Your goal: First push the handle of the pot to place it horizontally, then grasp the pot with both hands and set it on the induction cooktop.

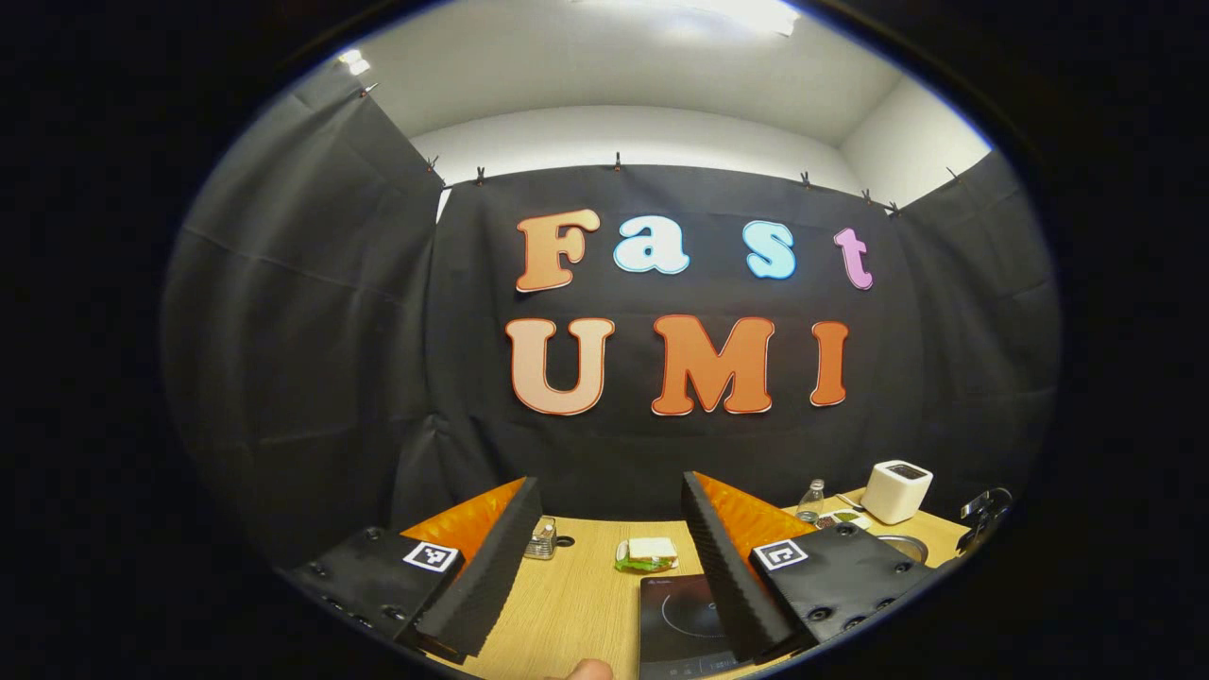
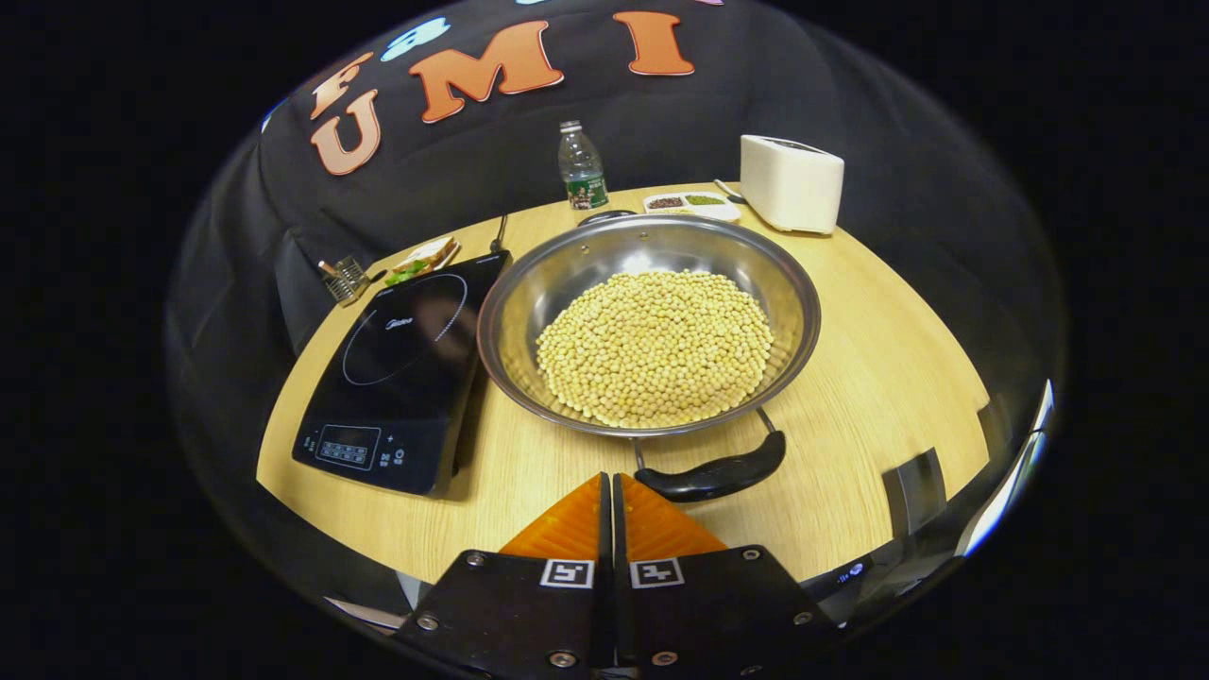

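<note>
In the right gripper view a steel pot (image 2: 529,283) full of yellow beans stands on the wooden table, just right of the black induction cooktop (image 2: 397,368). Its near black handle (image 2: 713,475) points toward me, slightly skewed. My right gripper (image 2: 609,484) is shut with nothing between its fingers, its tips just left of that handle, close to it or touching. In the left gripper view my left gripper (image 1: 612,501) is open, held level above the table, with a corner of the cooktop (image 1: 675,619) below it. The pot's rim (image 1: 902,545) peeks out at the right.
At the table's back stand a water bottle (image 2: 581,167), a white box-shaped appliance (image 2: 791,181), a small tray of spices (image 2: 689,202), a sandwich (image 2: 423,258) and a small glass holder (image 2: 346,277). Black cloth walls close in behind. A fingertip (image 1: 590,670) shows at the bottom edge.
</note>
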`<action>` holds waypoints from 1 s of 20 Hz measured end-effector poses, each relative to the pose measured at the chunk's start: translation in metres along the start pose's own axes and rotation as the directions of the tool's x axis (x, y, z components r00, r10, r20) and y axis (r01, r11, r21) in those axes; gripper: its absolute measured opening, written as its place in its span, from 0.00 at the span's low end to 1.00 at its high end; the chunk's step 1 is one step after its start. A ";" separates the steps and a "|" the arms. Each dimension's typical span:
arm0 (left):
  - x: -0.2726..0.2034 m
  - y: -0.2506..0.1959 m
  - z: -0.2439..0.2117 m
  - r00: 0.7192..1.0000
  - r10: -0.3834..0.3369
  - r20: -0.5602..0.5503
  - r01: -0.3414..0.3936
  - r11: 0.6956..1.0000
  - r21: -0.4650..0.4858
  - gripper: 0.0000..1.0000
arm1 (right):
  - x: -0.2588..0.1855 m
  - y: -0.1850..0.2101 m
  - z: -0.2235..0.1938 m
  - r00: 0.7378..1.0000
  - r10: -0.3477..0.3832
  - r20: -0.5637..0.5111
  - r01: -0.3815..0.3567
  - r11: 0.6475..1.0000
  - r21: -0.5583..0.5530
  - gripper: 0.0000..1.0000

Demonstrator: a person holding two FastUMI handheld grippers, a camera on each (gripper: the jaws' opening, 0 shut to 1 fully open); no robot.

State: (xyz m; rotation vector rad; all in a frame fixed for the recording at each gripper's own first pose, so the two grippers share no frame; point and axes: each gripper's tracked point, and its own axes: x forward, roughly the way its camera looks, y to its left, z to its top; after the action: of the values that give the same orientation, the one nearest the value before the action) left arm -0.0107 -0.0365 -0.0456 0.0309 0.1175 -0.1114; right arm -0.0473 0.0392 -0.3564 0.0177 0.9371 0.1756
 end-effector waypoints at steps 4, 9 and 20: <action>0.001 0.004 0.002 1.000 0.017 0.004 -0.017 1.000 0.003 0.99 | 0.003 0.000 0.001 1.000 0.006 -0.002 -0.006 1.000 -0.009 0.00; -0.001 -0.005 0.015 0.999 0.007 0.041 -0.008 1.000 0.029 0.98 | 0.006 -0.008 0.003 1.000 0.001 -0.002 -0.001 1.000 0.024 0.00; -0.004 -0.011 0.033 0.996 0.003 0.091 -0.007 0.999 0.054 0.98 | 0.009 -0.038 0.009 0.999 -0.046 -0.008 0.047 0.995 0.088 0.00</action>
State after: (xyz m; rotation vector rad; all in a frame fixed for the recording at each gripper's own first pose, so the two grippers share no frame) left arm -0.0118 -0.0478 -0.0124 0.0804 0.0238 -0.1108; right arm -0.0298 0.0039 -0.3619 0.0767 0.9498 0.0914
